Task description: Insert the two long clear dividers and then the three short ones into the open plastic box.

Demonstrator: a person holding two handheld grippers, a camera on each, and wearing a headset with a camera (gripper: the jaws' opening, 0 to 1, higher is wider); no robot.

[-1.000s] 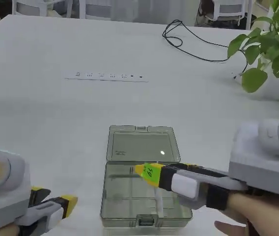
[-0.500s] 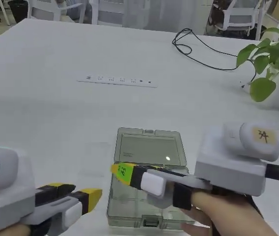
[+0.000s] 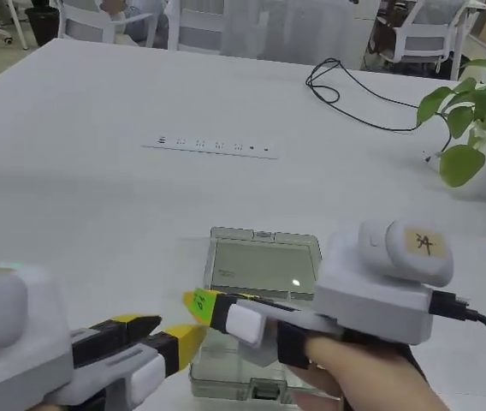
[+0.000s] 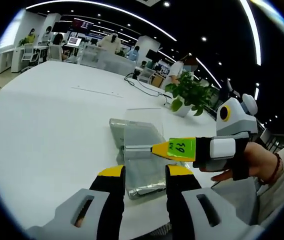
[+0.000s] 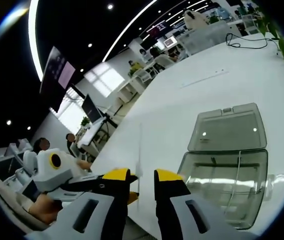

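Sitting near the front edge of a white table (image 3: 80,197), a clear plastic box (image 3: 264,261) lies open, with its lid folded flat on the far side and its shallow tray nearest the person. The right gripper (image 5: 143,177) is grey with yellow jaw tips and a green sticker. Held in a hand (image 3: 363,385), it reaches across the tray from the right, its tip just past the box's left edge. Its jaws are pinched close on a clear divider (image 4: 143,122). In the right gripper view the sheet is a thin pale line rising edge-on from between the jaws. In the left gripper view it is a see-through pane standing upright in front of the box, with the right gripper's tip at its right edge. The left gripper (image 4: 145,172) hovers low at the left, just beside that tip and pointing at the pane, its two yellow-tipped jaws spread apart, released. Farther back on the table lie a white power strip (image 3: 213,145) and a looped black cable (image 3: 311,83). A leafy green plant (image 3: 463,163) stands at the far right.
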